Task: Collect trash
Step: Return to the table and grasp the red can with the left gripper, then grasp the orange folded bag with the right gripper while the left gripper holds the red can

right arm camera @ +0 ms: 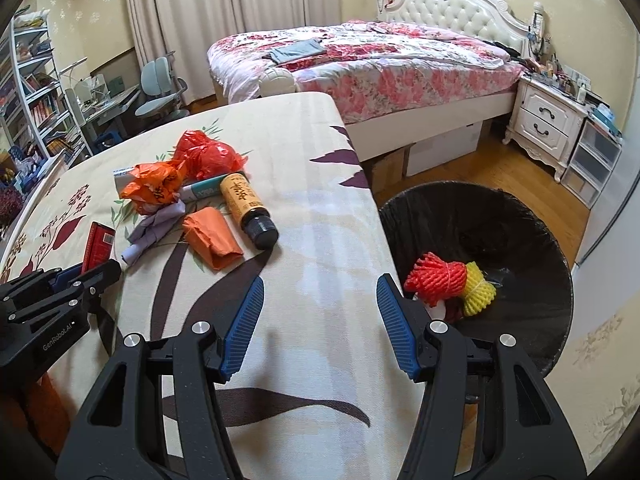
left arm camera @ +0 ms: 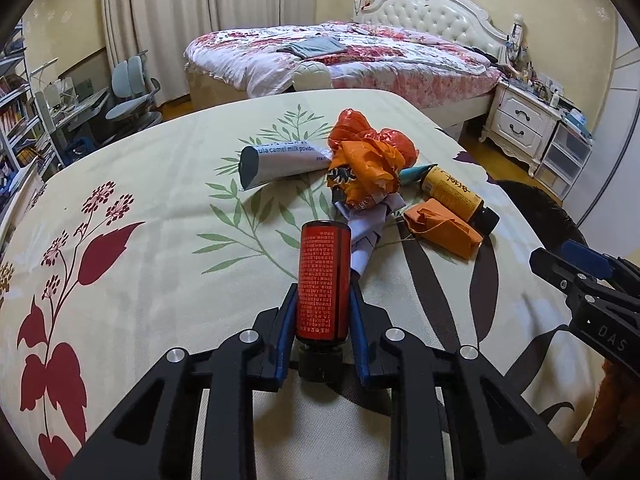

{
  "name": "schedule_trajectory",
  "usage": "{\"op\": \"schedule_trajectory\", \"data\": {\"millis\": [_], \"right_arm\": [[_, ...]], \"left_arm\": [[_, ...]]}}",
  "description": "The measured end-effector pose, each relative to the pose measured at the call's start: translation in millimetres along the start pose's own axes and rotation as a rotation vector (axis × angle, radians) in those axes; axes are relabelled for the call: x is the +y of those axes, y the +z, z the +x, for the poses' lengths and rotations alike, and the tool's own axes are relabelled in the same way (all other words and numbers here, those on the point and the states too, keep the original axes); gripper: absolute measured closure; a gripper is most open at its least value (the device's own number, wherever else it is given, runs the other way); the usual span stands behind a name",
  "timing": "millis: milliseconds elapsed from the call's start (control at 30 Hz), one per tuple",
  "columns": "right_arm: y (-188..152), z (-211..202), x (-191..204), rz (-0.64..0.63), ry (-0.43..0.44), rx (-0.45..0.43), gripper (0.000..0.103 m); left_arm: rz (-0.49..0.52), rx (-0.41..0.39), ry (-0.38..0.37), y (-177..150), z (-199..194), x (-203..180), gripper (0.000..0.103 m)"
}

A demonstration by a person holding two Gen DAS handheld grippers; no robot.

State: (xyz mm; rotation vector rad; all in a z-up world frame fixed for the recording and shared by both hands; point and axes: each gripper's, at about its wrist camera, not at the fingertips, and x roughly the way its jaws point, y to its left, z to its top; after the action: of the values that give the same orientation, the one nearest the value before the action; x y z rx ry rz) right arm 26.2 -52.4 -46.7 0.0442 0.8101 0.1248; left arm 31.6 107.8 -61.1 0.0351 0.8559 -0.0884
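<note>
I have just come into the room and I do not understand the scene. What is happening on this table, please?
A person is clearing trash from the cloth-covered table with two tools. The left hand-held gripper is shut on a red bottle. The right hand-held gripper is open and holds nothing, over the table edge beside the black-lined trash bin, which already holds red and yellow foam nets. On the table remain a yellow bottle, an orange packet and crumpled orange bags.
</note>
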Motion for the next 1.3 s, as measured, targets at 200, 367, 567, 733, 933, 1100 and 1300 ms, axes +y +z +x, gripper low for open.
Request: {"op": "schedule_trajectory", "data": {"millis": [200,367,567,733,933,1100,1300], "right_arm": [[5.1,0.4,22.6,-0.052,0.042,0.001,0.046],[11.7,5.7,45.2,-0.104,0.078,0.006,0.049],[20.0,24.1,63.1,-0.140,0.102,0.046,0.061],[25.3,37.1,71.5,-0.158,0.097,0.067,0.062],[30.2,43.8,76.0,-0.169,0.088,0.076,0.062],[34.2,46.1,78.9,-0.180,0.088,0.078,0.061],[37.5,53.8,82.8,-0.190,0.077,0.086,0.060]], "left_arm": [[-0.043,0.005,0.036,1.3,-0.1,19.3,0.077],[-0.078,0.008,0.069,3.7,1.7,37.5,0.077],[-0.103,-0.001,0.097,6.8,2.6,54.6,0.077],[-0.128,0.001,0.092,7.6,4.7,63.9,0.077],[-0.133,0.001,0.081,8.5,5.1,65.6,0.077],[-0.141,0.003,0.074,8.7,6.1,67.9,0.077],[-0.144,-0.001,0.076,11.8,7.2,70.2,0.077]]}}
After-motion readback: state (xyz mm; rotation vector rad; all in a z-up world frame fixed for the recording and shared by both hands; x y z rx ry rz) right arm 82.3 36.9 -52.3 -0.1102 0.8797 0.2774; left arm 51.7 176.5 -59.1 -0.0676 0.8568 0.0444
